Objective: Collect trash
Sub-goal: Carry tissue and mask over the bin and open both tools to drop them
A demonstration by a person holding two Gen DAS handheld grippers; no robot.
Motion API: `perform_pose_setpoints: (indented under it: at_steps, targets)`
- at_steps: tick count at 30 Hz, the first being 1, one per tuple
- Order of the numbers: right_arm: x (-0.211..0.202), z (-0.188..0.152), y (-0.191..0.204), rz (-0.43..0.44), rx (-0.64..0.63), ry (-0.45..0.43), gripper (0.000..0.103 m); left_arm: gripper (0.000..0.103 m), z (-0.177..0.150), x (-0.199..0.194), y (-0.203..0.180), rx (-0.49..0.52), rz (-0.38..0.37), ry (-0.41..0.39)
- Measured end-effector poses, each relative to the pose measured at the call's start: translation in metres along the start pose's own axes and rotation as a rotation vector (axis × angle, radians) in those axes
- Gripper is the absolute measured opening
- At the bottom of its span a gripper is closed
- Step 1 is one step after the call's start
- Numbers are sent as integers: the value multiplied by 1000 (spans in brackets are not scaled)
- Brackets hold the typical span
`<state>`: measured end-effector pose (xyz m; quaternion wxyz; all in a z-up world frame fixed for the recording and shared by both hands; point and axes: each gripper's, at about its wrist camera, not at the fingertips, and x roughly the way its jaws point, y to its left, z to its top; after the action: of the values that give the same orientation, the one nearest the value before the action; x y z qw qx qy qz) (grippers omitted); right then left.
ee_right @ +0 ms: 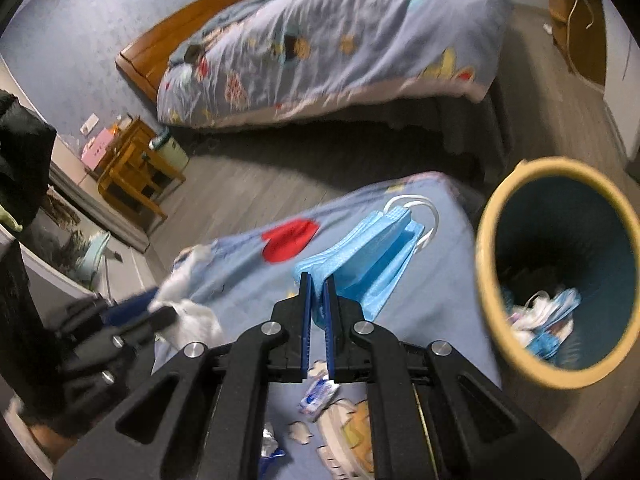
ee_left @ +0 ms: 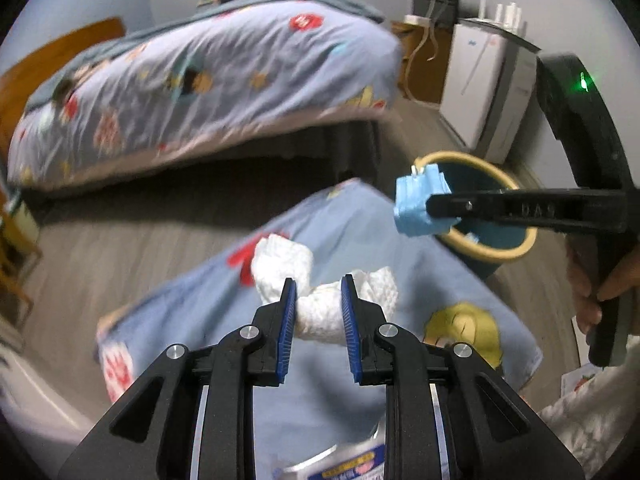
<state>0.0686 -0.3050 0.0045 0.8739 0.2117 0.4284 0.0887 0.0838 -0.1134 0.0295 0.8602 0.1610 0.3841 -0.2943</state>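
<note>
My left gripper (ee_left: 319, 286) is shut on a crumpled white tissue (ee_left: 320, 312) and holds it above the blue cartoon bedsheet (ee_left: 400, 260). In the right wrist view it shows at the left (ee_right: 160, 312) with the tissue (ee_right: 188, 304). My right gripper (ee_right: 319, 280) is shut on a folded light-blue face mask (ee_right: 360, 260) with white ear loops. In the left wrist view it (ee_left: 430, 206) holds the mask (ee_left: 416, 200) at the rim of the trash bin (ee_left: 516, 248). The bin (ee_right: 492, 280) is dark blue with a yellow rim and holds several discarded masks and tissues.
Small wrappers (ee_right: 320, 394) and scraps (ee_right: 270, 446) lie on the sheet near me. A second bed (ee_right: 340, 40) stands across a grey wood floor. A wooden side table (ee_right: 136, 164) is at the left. A white cabinet (ee_left: 480, 88) stands behind the bin.
</note>
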Motion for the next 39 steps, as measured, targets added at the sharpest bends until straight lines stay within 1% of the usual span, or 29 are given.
perform_pose_setpoints:
  at_steps: [2,3,4,6,8,11,14,18,22,25,28,31,32,33,34,35,36,39]
  targets:
    - [-13,5,-12,-12,3,-29,5,24,17,-1,-9,71,16,-17]
    - [-20,7,-20,-22,6,-43,5,24,22,0,-13,90,15,-26]
    - [-25,8,-28,-33,9,-55,5,24,25,1,-16,96,9,-35]
    - [-36,11,-45,-63,16,-75,5,24,30,10,-22,72,-22,-51]
    - [-44,11,-63,-94,25,-90,5,24,37,25,-31,59,-57,-37]
    - [-55,13,-92,-132,60,-104,5,24,46,40,-55,106,-85,-38]
    - [-60,14,-119,-155,104,-115,5,25,53,53,-77,127,-122,-36]
    - [-64,6,-148,-188,153,-106,5,25,58,72,-105,161,-160,-23]
    - [-64,-8,-178,-211,204,-72,5,25,62,90,-130,188,-189,-11]
    - [-65,-15,-193,-226,222,-52,5,25,63,104,-148,196,-219,1]
    - [-65,-21,-209,-236,245,-33,5,25,68,122,-169,213,-233,11]
    - [-65,-24,-222,-214,293,-30,6,26,69,140,-186,225,-226,19]
    - [-65,-24,-222,-205,301,-31,6,33,69,145,-191,230,-212,20]
    - [-65,-24,-224,-200,317,-31,11,46,68,149,-193,230,-202,19]
    - [-66,-24,-225,-200,325,-33,19,53,67,151,-195,229,-199,18]
    - [-66,-24,-226,-198,329,-37,23,61,66,152,-195,229,-200,14]
    - [-67,-24,-227,-198,331,-41,27,61,65,153,-195,232,-198,14]
    - [-70,-24,-230,-194,342,-49,28,62,64,151,-194,234,-198,9]
